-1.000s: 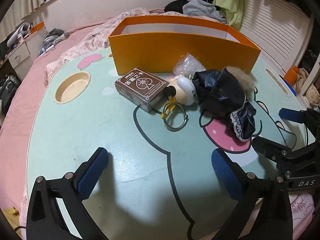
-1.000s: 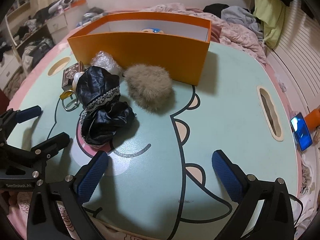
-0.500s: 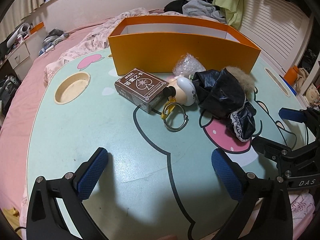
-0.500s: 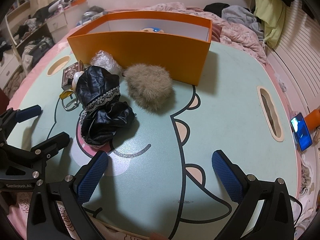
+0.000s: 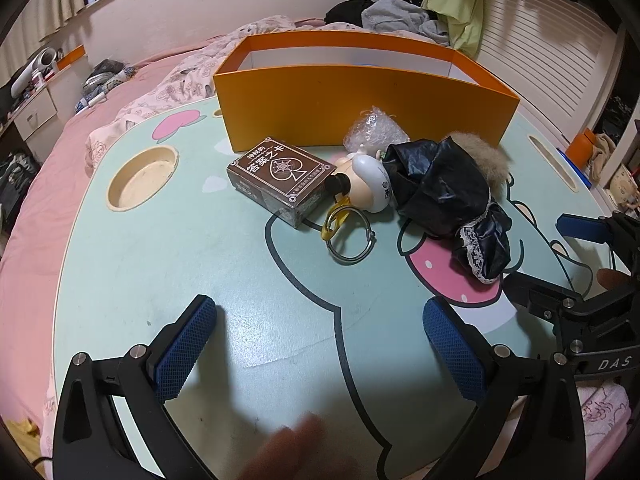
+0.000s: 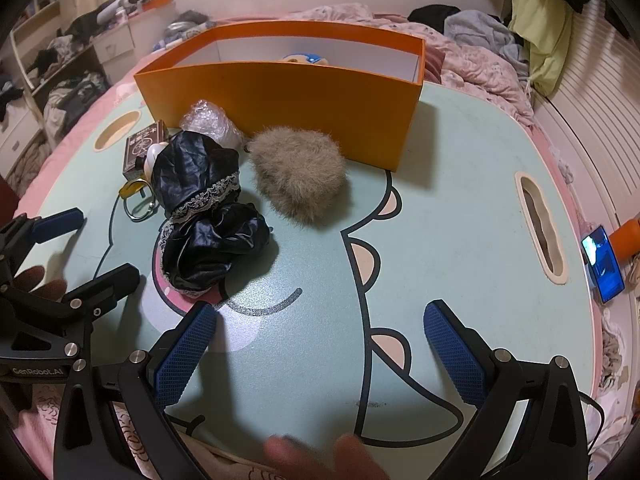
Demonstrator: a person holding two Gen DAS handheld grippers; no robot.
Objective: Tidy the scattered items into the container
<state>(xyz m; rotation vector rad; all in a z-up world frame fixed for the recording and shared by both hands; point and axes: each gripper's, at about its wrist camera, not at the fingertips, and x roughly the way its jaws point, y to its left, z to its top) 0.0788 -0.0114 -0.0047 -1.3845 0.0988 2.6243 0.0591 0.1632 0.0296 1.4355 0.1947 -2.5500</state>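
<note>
— Hovering low over the near edge of the table (image 5: 192, 264), the left gripper (image 5: 320, 344) has its jaws spread wide and holds nothing. Why so far back?

— Probably to keep every item ahead in sight. The card box (image 5: 280, 178) lies ahead and slightly left of it, the toy figure (image 5: 366, 182) with its key ring (image 5: 350, 240) straight ahead, and the black garment (image 5: 444, 192) ahead to its right.

— And the right gripper (image 6: 320, 348)?

— Equally wide, equally empty. The garment sits just ahead-left of its left finger, the fur ball (image 6: 298, 178) farther ahead, touching the orange container (image 6: 280, 108) beyond.

— So nothing is tidied?

— Something blue already shows inside; the rest waits outside, clustered against its front wall.
</note>
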